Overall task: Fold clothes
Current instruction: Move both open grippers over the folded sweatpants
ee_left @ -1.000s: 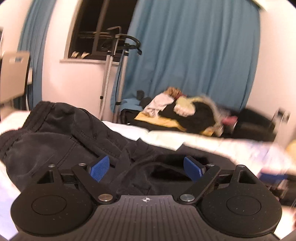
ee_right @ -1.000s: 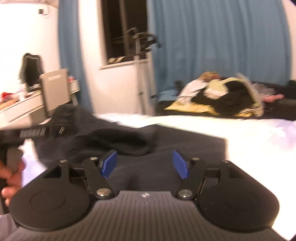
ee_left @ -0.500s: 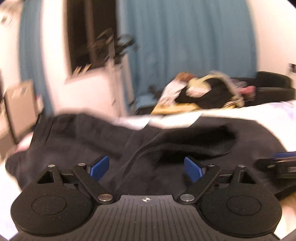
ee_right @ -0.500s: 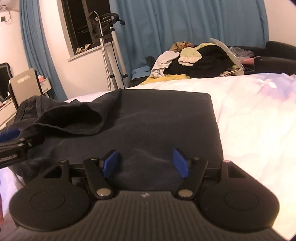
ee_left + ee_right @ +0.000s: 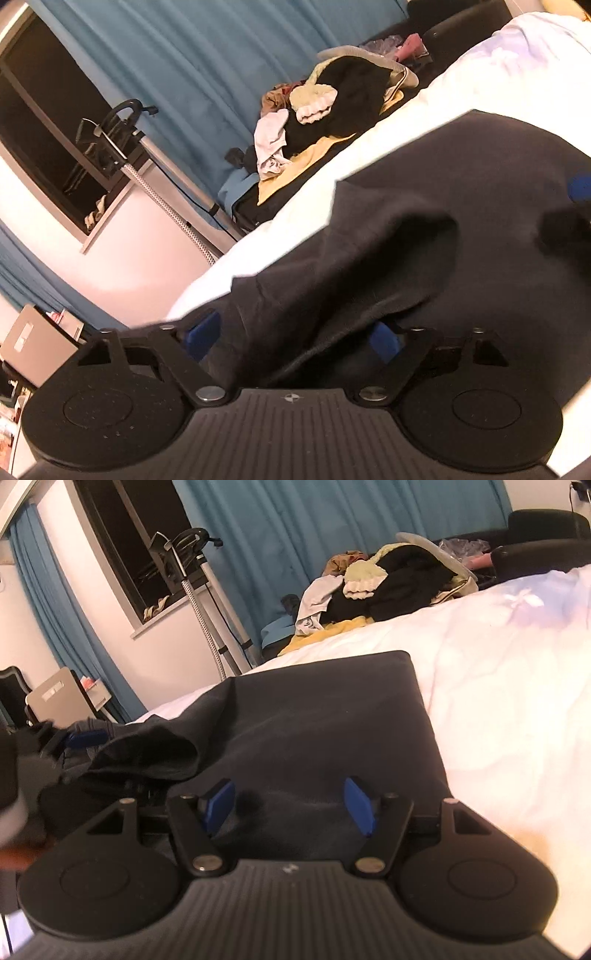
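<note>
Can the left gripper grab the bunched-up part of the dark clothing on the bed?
Probably yes. The left gripper is right at the dark garment, with rumpled cloth already lying between its closing fingers. Nothing blocks the way; the right gripper hovers over the flat part.

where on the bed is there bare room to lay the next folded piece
Free: the white sheet right of the dark garment, up to the black sofa. Crowded: the clothes pile behind the bed, and the bunched left side where the left gripper works.
</note>
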